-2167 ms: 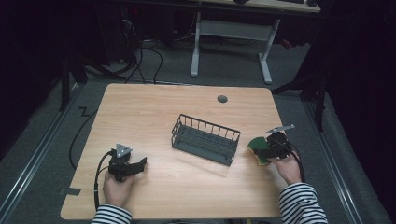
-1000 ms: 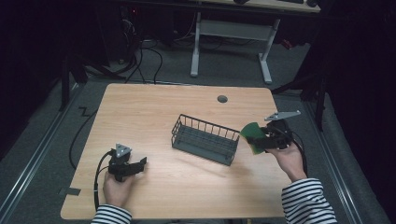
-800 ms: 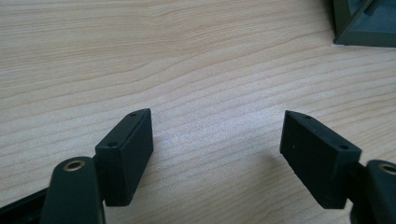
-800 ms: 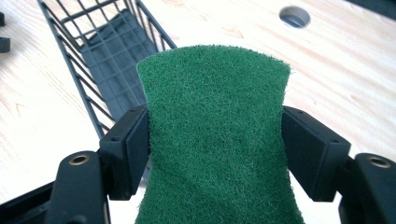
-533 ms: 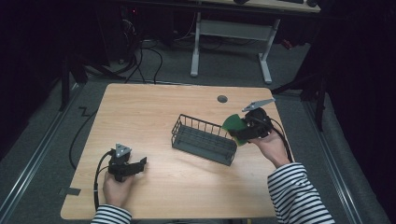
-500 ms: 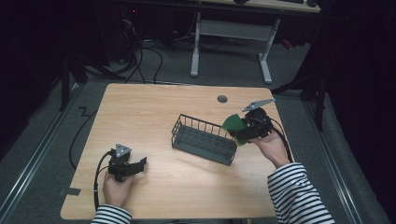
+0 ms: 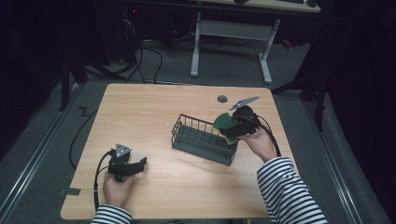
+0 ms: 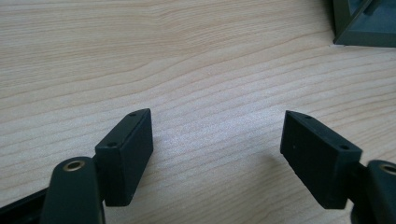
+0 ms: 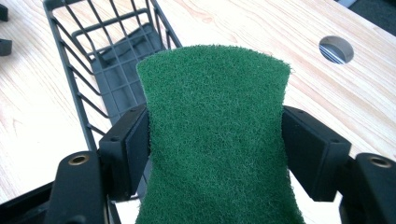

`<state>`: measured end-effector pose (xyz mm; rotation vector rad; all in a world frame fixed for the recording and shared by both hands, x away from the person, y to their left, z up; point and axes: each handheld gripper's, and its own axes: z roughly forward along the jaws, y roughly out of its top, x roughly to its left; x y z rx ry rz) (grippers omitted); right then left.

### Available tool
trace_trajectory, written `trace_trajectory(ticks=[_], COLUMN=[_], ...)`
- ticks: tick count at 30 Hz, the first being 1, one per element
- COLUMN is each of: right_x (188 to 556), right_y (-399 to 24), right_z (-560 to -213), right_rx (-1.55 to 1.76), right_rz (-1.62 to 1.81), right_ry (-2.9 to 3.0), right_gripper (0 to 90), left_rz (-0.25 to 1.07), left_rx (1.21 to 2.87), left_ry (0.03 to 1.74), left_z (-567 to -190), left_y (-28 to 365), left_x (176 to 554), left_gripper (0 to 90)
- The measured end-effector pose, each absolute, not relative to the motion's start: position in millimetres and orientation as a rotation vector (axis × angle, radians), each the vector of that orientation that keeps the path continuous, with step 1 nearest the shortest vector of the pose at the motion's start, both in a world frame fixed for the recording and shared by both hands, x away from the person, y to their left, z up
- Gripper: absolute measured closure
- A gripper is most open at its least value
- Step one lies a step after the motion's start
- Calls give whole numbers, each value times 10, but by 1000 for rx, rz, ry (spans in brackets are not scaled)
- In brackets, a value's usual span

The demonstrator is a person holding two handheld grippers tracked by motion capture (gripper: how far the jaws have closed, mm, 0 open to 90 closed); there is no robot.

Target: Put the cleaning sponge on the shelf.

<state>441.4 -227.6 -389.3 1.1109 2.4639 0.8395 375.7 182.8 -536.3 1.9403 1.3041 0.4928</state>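
A green scouring sponge (image 9: 215, 135) with a yellow underside is pinched at its waist between the two jaws of my right gripper (image 9: 215, 149). In the high view this right gripper (image 7: 232, 128) hangs over the right end of the dark wire basket (image 7: 201, 140), with the sponge (image 7: 225, 123) sticking out toward the basket. The basket's inside (image 9: 119, 77) lies just below and beyond the sponge. My left gripper (image 7: 140, 163) rests low over the table's front left, and in its own view the left gripper (image 8: 217, 149) stands open over bare wood, nothing between its jaws.
The wooden table (image 7: 154, 112) has a round cable hole (image 7: 222, 98) at its back right, also seen as a hole (image 9: 336, 49) beyond the sponge. A corner of the basket (image 8: 364, 28) shows far off from the left gripper. Dark floor and desk legs lie behind.
My right gripper has carried the sponge from the table's right edge leftward to the basket's right end. The left hand and its gripper have stayed put.
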Motion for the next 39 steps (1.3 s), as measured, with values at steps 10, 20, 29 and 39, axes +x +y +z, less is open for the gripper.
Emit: trace_trajectory(ticks=[10,20,29,39], right_x=[4438,4442,4435,4425], right_y=[-2112,-2007,-1945,-1951], right_z=[-3955,-4006,-4048,-4117], right_rx=[1083,1082,1094,1133], right_rz=[821,846,827,814], right_ry=[2488,2481,2469,2455], right_gripper=[289,288,285,276], left_rz=[491,488,470,470], left_rx=[1940,1936,1924,1924], left_ry=[1305,1305,1307,1308], left_z=[-5362,-5363,-5362,-5361], left_y=[1829,1834,1854,1854], left_x=[3757,3758,3760,3760], left_gripper=[260,262,262,262])
